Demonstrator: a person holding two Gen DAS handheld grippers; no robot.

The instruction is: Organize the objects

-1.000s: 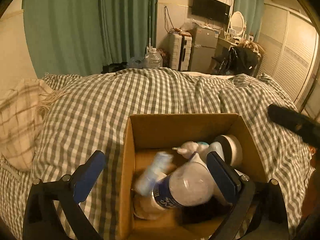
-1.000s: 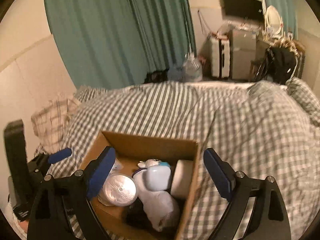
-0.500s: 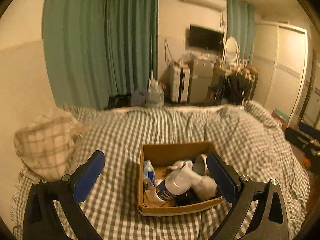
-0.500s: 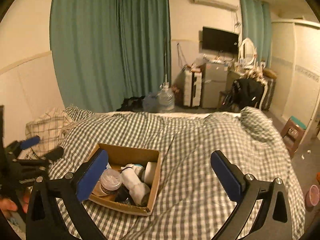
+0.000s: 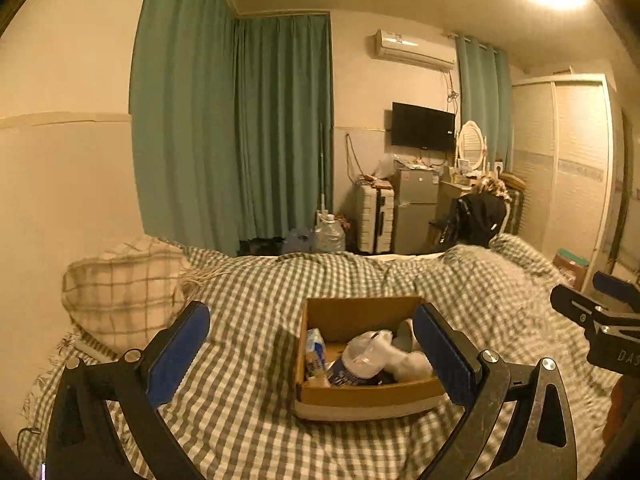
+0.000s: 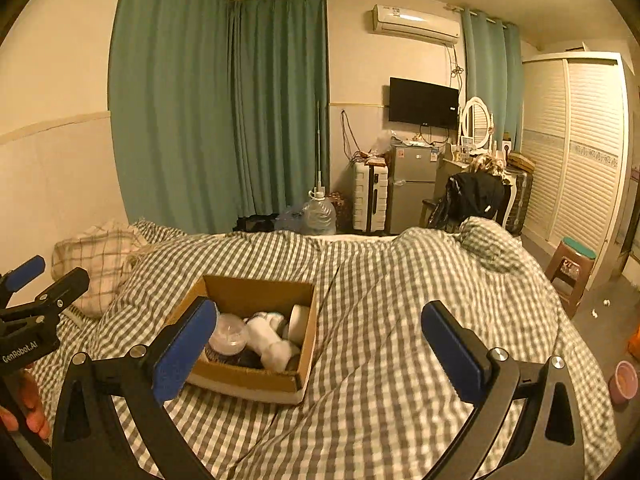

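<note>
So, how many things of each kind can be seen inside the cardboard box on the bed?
Plastic bottle: 1
Small carton: 1
White soft toy: 1
White round container: 1
Total: 4, plus a dark item I cannot identify.

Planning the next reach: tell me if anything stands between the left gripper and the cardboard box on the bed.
Nothing visible does. The left gripper is open and empty, and only bare checked blanket lies between it and the cardboard box, which holds a bottle.
</note>
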